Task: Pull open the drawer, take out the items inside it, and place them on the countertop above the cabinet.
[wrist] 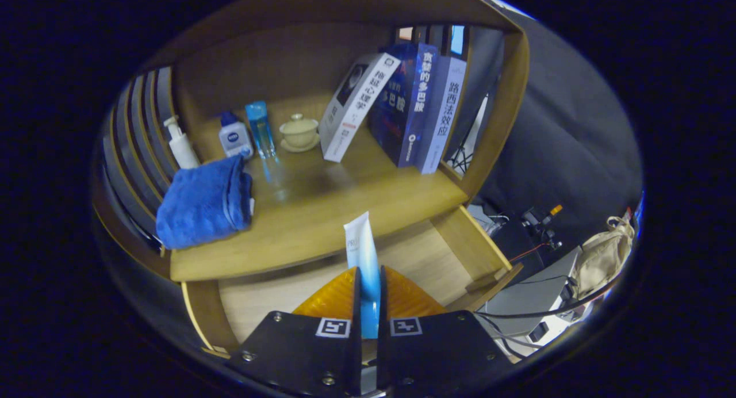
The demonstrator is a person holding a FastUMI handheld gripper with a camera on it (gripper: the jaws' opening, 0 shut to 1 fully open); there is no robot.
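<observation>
Clamped between the claw [368,306] fingers was a white-and-blue tube [362,254], both fingers pressing its lower part, w/ only a thin gap left between them, so the claw was nearly closed on it. Tube stood upright, long axis running up and fwd along the fingers, its top poking out beyond the tips.

Largest thing ahead: the wooden cabinet, w/ its tabletop [322,214] beyond and above the fingertips. Below that, right under and around the claw, sat the open drawer [425,260], its pale floor visible either side of the fingers. No other items could be made out in it, tho the claw hid part of the floor.

On the tabletop, far right of the claw line, books [414,99] leaned together. Left of the claw line lay a folded blue towel [201,202]. Behind it stood a white pump bottle [181,145], a small white bottle w/ blue cap [234,136], a clear blue bottle [260,127], then a lidded cream cup on a saucer [299,132].

Judging by this, the tube was already lifted out of the drawer, and the next move looked like up and fwd over the tabletop edge. Bare wood lay straight ahead of the tube, between towel and books, approx in line w/ the fingers, so little sideways shift seemed needed. Main risk: catching the tube's top on the tabletop lip if not raised enough.
</observation>
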